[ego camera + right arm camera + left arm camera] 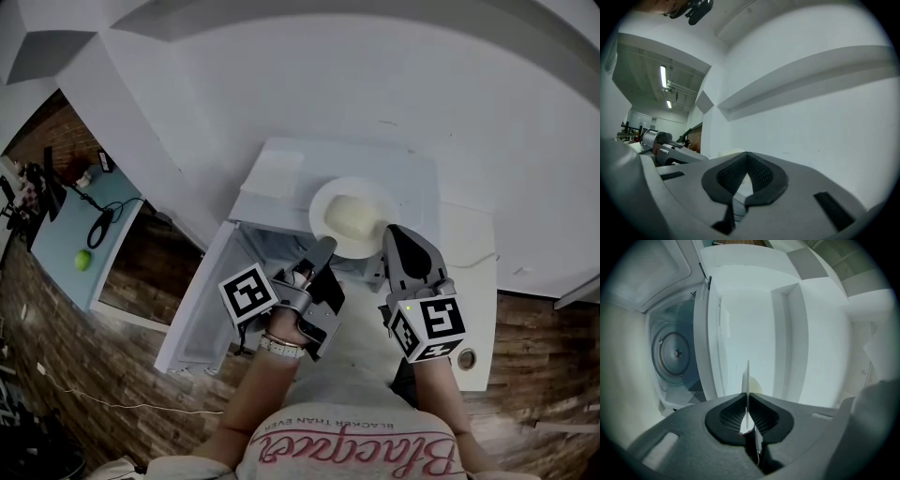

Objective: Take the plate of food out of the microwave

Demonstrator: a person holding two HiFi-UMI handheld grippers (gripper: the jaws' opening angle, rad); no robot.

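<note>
Plate of food (354,217) is pinched at its left rim by the left gripper (323,249), whose jaws are clamped on the thin white edge, seen edge-on in the left gripper view. On the other side the right gripper (390,232) has its jaws pressed together, tip just beside the plate's right rim; contact can't be told. Plate is outside the cavity, over the front edge of the white microwave (281,173). Its door (202,309) stands open to the left. The turntable (675,352) shows inside the cavity.

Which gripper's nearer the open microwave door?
Left. The left gripper sits just beside the door, clamped on the plate's rim; right gripper is farther over, at the plate's far edge.
</note>
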